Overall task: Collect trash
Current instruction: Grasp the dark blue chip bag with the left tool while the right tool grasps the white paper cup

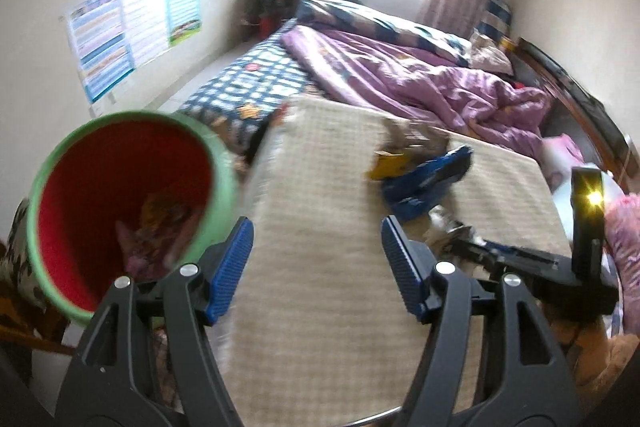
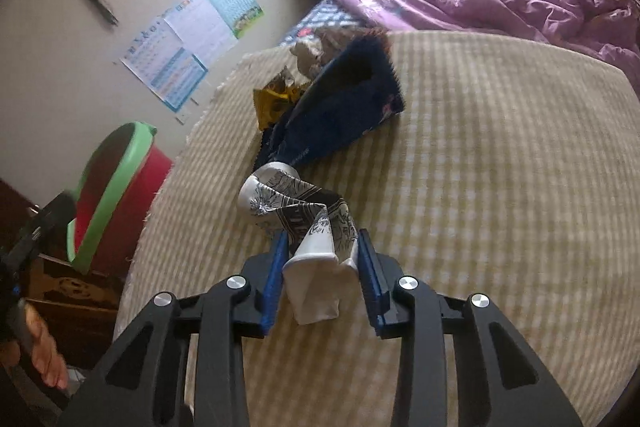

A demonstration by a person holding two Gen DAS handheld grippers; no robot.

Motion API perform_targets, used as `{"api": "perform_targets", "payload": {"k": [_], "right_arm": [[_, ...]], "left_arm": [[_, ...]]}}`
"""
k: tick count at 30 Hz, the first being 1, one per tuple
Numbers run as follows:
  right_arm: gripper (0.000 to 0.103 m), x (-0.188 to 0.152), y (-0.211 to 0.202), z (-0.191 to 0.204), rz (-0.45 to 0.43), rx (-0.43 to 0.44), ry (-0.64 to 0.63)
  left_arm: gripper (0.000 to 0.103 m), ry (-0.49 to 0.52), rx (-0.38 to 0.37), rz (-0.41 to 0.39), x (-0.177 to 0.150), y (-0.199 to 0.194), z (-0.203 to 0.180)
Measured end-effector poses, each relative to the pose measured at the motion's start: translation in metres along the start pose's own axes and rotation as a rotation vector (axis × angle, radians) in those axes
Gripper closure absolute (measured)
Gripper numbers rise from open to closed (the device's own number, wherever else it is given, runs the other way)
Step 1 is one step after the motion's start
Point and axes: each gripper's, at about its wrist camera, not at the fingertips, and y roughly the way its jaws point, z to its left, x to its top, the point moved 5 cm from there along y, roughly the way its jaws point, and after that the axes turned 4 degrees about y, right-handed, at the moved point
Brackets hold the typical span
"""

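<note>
A crumpled white paper cup with black print lies on the beige checked mat, and my right gripper is shut on its near end. Beyond it lie a dark blue wrapper, a yellow wrapper and a brownish crumpled scrap. My left gripper stands open above the mat with nothing between its fingers. Just left of it is a red bin with a green rim, with wrappers inside. The blue wrapper and yellow wrapper lie ahead to the right.
A purple duvet is bunched on the bed behind the mat. Posters hang on the left wall. The bin stands off the mat's left edge on dark wooden furniture. A person's hand shows at the lower left.
</note>
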Motion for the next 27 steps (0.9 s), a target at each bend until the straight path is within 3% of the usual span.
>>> {"api": "perform_targets", "payload": {"k": [6,10,14,18,19,21,27], "right_arm": [[0.069,-0.009,-0.053,-0.046,-0.092,-0.01,0.071],[0.069,-0.013,-0.067,-0.076,-0.103,-0.026,0.125],[0.069,-0.019,-0.078,-0.1,-0.11,-0.035,0.176],[0.068,-0.021,-0.084,-0.112,-0.116,-0.032,0.196],[0.068,-0.021,-0.085,-0.113,-0.117,-0.029,0.198],[0.068,-0.021,-0.085,-0.111,-0.118,-0.024,0.194],[0.068,-0.015,-0.085,-0.093,-0.134,0.008,0.155]], "left_arm": [[0.036,0.16,-0.063,0.026,0.02,0.049,-0.067],[0.036,0.267,-0.067,0.067,0.023,0.09,-0.097],[0.036,0.34,-0.058,0.123,0.021,0.127,-0.111],[0.036,0.35,-0.051,0.168,0.017,0.148,-0.114],[0.04,0.354,-0.046,0.172,0.016,0.15,-0.116],[0.063,0.36,-0.044,0.183,0.014,0.153,-0.119],[0.074,0.322,-0.049,0.132,0.015,0.125,-0.117]]}}
